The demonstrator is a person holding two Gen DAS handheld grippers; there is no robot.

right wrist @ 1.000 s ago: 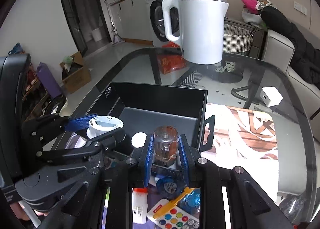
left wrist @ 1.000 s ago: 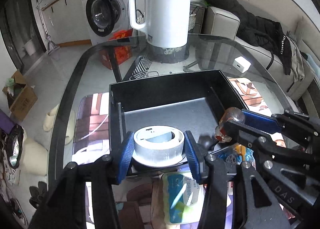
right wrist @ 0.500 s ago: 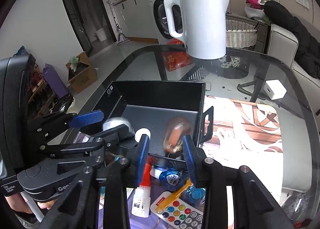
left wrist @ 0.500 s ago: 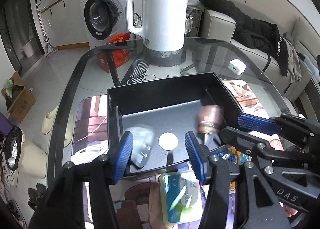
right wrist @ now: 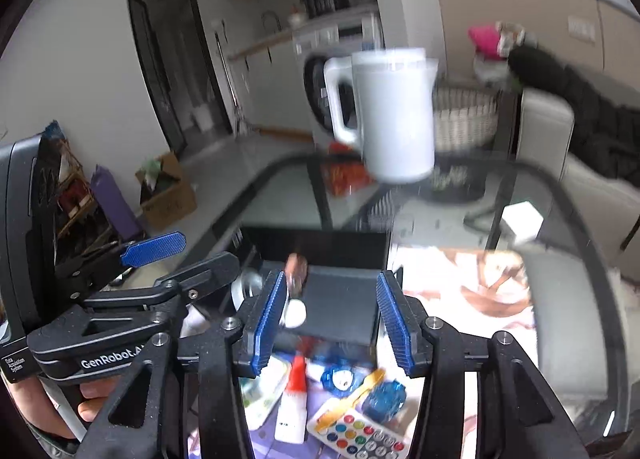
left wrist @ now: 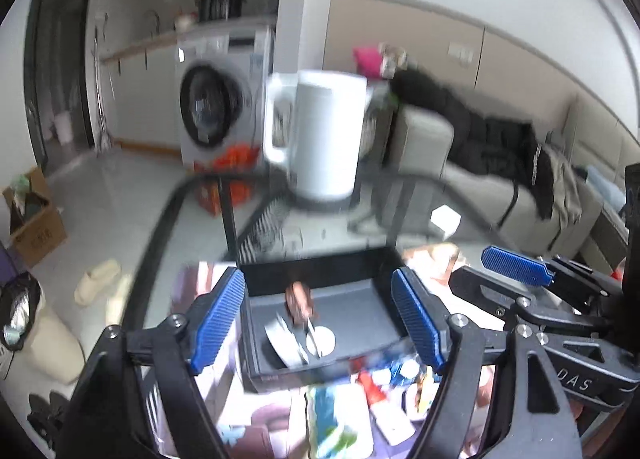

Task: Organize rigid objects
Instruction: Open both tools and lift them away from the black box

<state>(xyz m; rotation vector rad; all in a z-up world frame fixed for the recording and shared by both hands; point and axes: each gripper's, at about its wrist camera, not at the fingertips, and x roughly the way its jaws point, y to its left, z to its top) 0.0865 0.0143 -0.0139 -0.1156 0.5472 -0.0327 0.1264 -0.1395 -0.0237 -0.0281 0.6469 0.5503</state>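
A black open box (left wrist: 316, 277) stands on the glass table (right wrist: 280, 195). Inside it lie a tilted white tape roll (left wrist: 284, 343), a white disc (left wrist: 322, 341) and a brown-capped small bottle (left wrist: 298, 301). The bottle (right wrist: 297, 265) and disc (right wrist: 296, 313) also show in the right wrist view. My left gripper (left wrist: 318, 319) hovers above the box's near end, its jaws opening, with nothing between the blue pads. Beside it my right gripper (right wrist: 333, 323) hangs over the box's near right part. Its jaws are opening too, with nothing between them.
A tall white kettle (left wrist: 326, 135) stands behind the box, a white charger cube (left wrist: 444, 221) to its right. At the table's near edge lie a glue bottle (right wrist: 294, 407), a remote with coloured buttons (right wrist: 360, 435), blue trinkets (right wrist: 386, 399) and a packet (left wrist: 332, 415).
The left gripper let go of the tape roll and the right one let go of the brown-capped bottle; both now lie in the box. Both grippers opened, rose and drew back.
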